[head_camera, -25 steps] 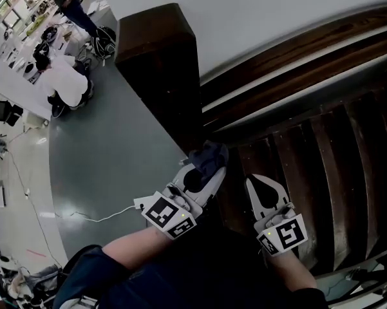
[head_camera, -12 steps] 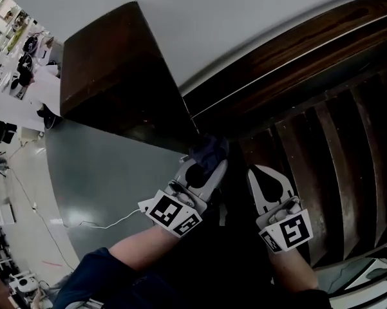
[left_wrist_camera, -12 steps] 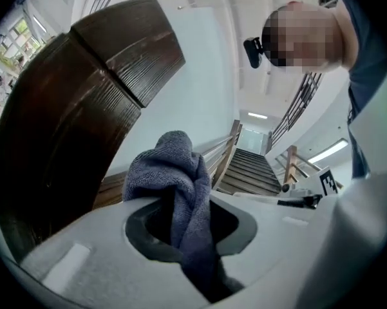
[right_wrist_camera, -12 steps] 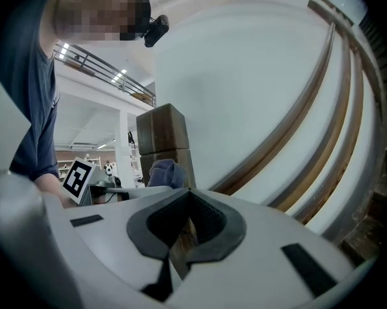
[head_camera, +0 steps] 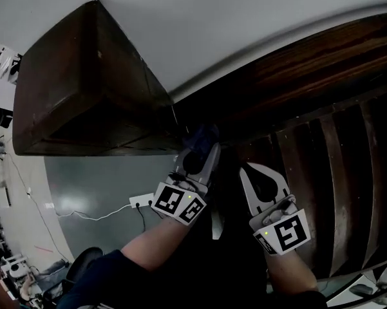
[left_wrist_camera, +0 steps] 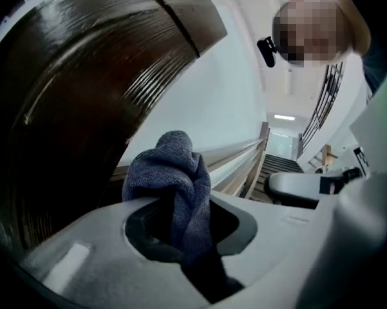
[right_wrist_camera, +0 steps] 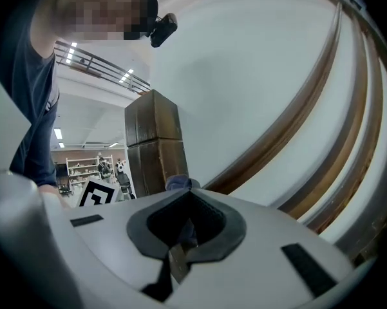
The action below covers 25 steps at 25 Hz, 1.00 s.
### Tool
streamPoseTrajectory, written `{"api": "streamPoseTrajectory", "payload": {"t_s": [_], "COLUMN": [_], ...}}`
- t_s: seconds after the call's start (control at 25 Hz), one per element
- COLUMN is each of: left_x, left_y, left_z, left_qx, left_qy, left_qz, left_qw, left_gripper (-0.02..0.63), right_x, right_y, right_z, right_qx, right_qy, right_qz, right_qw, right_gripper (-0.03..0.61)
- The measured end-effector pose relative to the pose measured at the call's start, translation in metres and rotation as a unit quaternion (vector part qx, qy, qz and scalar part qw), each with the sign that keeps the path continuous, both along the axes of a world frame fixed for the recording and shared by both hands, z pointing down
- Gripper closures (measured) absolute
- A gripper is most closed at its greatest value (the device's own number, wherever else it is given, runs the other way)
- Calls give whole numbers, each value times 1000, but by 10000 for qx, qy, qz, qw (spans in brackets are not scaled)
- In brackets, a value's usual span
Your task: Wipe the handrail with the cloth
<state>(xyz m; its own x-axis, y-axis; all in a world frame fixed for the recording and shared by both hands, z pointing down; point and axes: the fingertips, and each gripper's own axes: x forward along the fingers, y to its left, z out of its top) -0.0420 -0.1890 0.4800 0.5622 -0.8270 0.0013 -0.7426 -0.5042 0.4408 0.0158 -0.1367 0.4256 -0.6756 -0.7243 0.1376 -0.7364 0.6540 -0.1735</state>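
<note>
Left gripper [head_camera: 203, 150]: we clamped its jaws on cloth [left_wrist_camera: 170, 172], bunched forward to meet handrail [head_camera: 309, 63]. Right gripper [head_camera: 250, 170]: jaws together, empty, held spare alongside.

I count two grippers: the left gripper [head_camera: 197, 148] and the right gripper [head_camera: 250, 171]. One cloth [head_camera: 203, 136]. One handrail [head_camera: 322, 50]. One dark wooden post [head_camera: 84, 82]. One white cable [head_camera: 96, 216] on the floor [head_camera: 103, 179]. Dark slats [head_camera: 328, 172] stand below the handrail at right; I cannot fix their number.
</note>
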Motion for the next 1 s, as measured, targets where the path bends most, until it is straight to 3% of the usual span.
{"api": "streamPoseTrajectory", "payload": {"t_s": [0.2, 0.48, 1.0], "left_x": [4, 21, 107], "left_y": [-40, -70, -92], "left_z": [25, 23, -29], "left_qx": [46, -26, 151], "left_qy": [-142, -59, -313], "left_qz": [-364, -486, 160], "left_qw": [9992, 9988, 9993], "left_gripper": [543, 543, 543], "right_x": [10, 35, 104], "right_y": [-28, -46, -54], "right_z": [16, 28, 0], "right_qx": [-64, -177, -105], "right_qy": [-29, -184, -611], "right_qz": [-283, -267, 209], "right_qw": [9996, 9993, 9979], "right_gripper": [569, 569, 569]}}
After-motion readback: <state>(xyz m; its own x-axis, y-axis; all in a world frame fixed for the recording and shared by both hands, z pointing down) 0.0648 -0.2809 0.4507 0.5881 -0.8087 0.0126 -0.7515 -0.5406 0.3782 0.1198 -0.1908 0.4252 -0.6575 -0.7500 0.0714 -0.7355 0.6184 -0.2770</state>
